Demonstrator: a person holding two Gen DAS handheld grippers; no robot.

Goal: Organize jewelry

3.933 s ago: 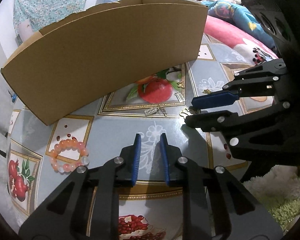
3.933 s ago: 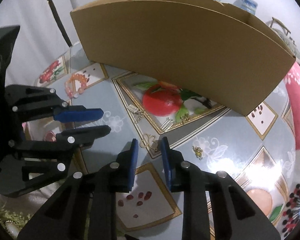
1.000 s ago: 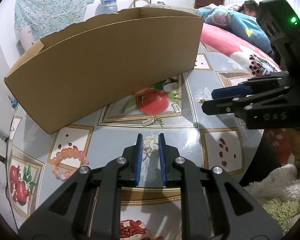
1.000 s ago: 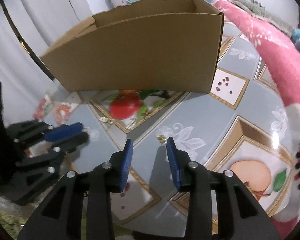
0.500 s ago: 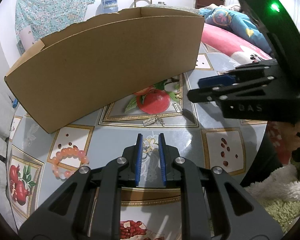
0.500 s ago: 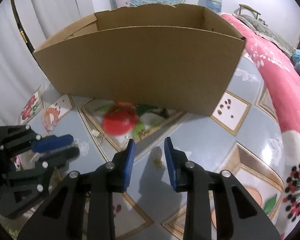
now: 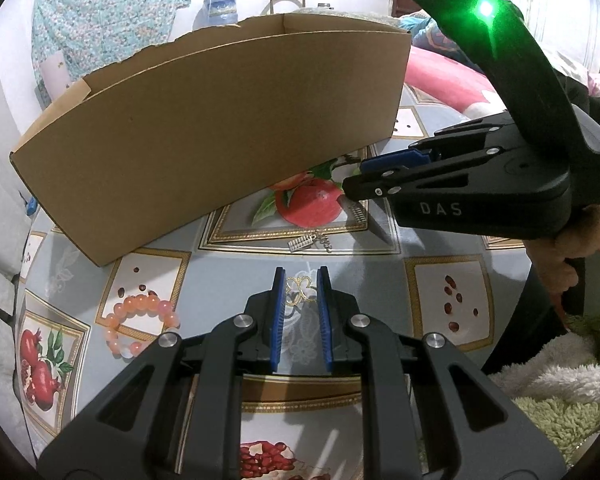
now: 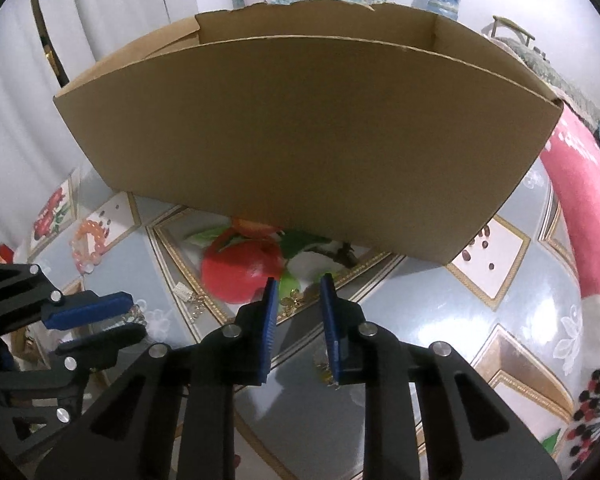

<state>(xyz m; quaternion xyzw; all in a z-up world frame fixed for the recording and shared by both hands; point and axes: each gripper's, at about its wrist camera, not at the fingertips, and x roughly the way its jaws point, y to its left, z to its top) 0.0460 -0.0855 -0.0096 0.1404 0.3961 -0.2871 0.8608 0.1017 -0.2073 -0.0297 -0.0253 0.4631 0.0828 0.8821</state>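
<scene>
My left tongs (image 7: 301,280) grasp the gold brooch (image 7: 299,289) at 12 o'clock; my right tongs (image 8: 298,294) are closing around a small gold charm (image 8: 293,301) on the worktop (image 8: 440,308), not yet pinching. It may skid away from the pads

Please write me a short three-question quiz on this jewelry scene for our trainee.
1. True or false: the pink bead bracelet lies inside the cardboard box.
2. What sits between the pads of the left gripper?
A. a gold ornament
B. a wristwatch
C. a pearl necklace
3. Missing word: the silver charm lies on the cloth between the left gripper and the ____.

Key: 1 false, it lies on the cloth outside; 2 A; 3 box.
</scene>
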